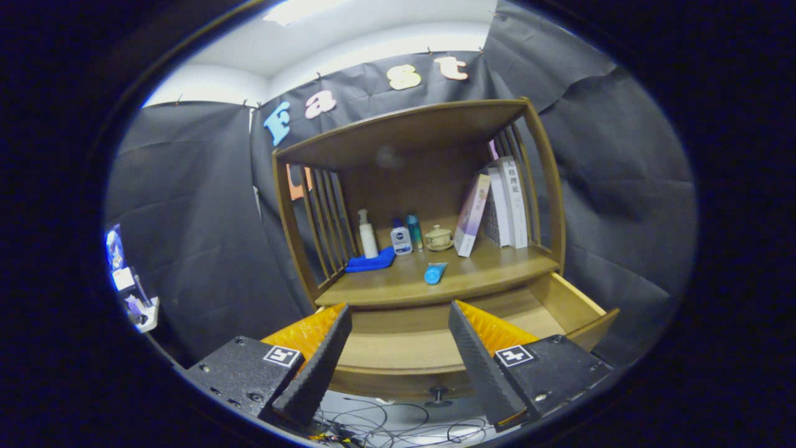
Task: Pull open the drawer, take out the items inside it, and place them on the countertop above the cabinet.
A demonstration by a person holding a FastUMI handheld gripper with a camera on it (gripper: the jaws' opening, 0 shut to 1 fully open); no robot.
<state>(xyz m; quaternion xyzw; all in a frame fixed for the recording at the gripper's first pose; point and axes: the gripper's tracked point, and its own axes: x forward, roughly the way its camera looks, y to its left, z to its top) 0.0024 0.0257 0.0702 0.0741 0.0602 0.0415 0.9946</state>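
Observation:
The wooden cabinet's drawer (578, 311) is pulled out toward me, and the part of its floor that shows between my fingers is bare wood. Its small dark knob (438, 393) sits on the front panel just below my fingers. My gripper (398, 317) hangs open above the drawer with nothing between the fingers. On the countertop (497, 267) beyond the fingers lies a blue tube (435, 272), near the front edge. A blue cloth (371, 261) lies at the countertop's left, beside a white pump bottle (367, 235).
Further back on the countertop stand a small white bottle (401, 239), a teal bottle (414, 231), a lidded cup on a saucer (439, 238) and leaning books (497, 208). Slatted wooden sides (320, 218) and a top board enclose the shelf. Cables (398, 423) lie on the floor below.

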